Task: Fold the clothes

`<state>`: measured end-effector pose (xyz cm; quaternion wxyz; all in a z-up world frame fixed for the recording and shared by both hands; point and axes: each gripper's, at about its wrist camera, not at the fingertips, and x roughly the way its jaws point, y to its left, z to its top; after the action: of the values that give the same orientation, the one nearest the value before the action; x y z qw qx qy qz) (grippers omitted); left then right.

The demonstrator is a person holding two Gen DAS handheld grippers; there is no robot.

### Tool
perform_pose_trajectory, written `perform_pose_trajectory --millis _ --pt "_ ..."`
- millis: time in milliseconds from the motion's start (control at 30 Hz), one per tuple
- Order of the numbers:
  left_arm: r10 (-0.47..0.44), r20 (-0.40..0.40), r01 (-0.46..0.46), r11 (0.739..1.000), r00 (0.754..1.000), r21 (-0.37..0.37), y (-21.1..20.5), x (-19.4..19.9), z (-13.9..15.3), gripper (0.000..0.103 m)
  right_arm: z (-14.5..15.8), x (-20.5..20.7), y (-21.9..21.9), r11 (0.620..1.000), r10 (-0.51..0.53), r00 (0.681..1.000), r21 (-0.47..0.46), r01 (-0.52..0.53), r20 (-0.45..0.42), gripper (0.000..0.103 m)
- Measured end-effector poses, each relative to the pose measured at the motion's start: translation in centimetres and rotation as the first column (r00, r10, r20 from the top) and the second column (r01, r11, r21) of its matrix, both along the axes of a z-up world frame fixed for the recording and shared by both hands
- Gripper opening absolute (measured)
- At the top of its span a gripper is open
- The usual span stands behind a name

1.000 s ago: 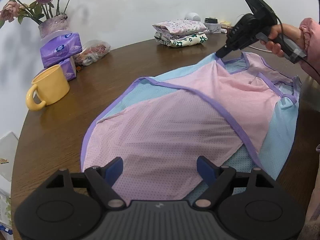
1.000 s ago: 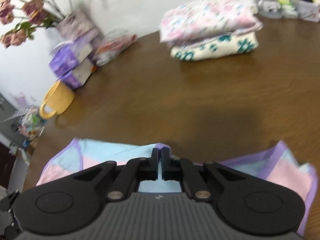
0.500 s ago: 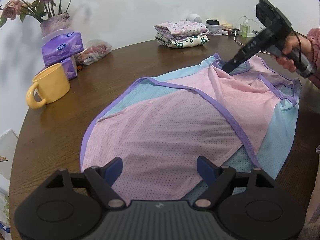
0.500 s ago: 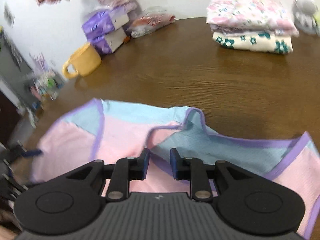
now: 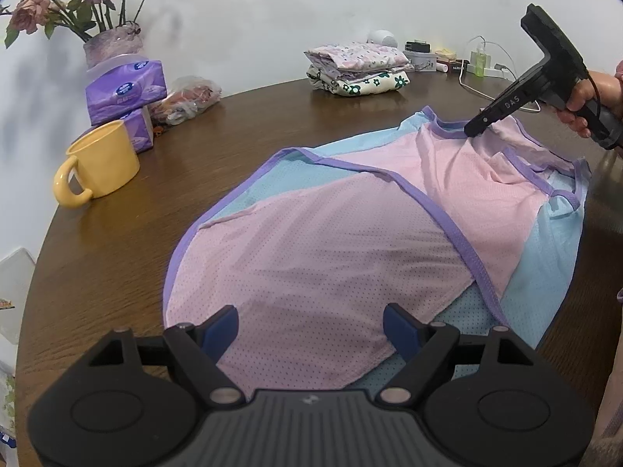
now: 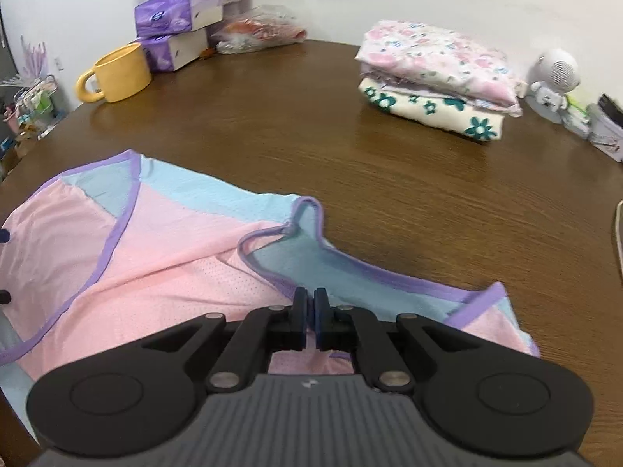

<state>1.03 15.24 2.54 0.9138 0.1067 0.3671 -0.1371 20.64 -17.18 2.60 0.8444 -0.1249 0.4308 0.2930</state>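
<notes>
A pink and light-blue mesh garment with purple trim (image 5: 323, 245) lies spread on the round brown table (image 5: 117, 233). My left gripper (image 5: 311, 321) is open and hovers over the garment's near hem, holding nothing. My right gripper (image 6: 310, 303) is shut on the garment's purple-trimmed edge (image 6: 272, 284) near a strap. In the left wrist view the right gripper (image 5: 473, 130) pinches the far right part of the garment, and the cloth is pulled into creases there. The garment also shows in the right wrist view (image 6: 155, 257).
A folded stack of floral clothes (image 5: 358, 68) (image 6: 436, 78) sits at the far side. A yellow mug (image 5: 99, 163), purple tissue packs (image 5: 124, 93), a plastic bag (image 5: 187, 97) and a vase of flowers (image 5: 109, 43) stand at the left. Small items and a cable (image 5: 479, 89) lie at far right.
My right gripper opened briefly, moved right along the garment's edge and has shut on the purple trim. The cloth near it is pulled up. The left gripper has stayed in place.
</notes>
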Motion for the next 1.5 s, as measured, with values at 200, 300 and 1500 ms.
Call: perform_pose_trajectory --millis 200,300,1500 --pt "0.0 0.0 0.0 1.0 1.0 0.0 -0.2 -0.1 0.0 0.081 0.2 1.2 0.7 0.984 -0.008 0.996 0.174 0.024 -0.09 0.042" --pt "-0.002 -0.002 0.002 1.0 1.0 0.001 -0.3 -0.1 0.0 0.081 -0.3 2.1 1.9 0.976 -0.012 0.99 0.213 0.041 -0.139 0.038" --pt "-0.012 -0.162 0.014 1.0 0.987 0.006 -6.6 22.2 1.5 0.008 -2.0 3.9 1.2 0.964 -0.052 0.993 0.252 0.078 -0.108 0.025"
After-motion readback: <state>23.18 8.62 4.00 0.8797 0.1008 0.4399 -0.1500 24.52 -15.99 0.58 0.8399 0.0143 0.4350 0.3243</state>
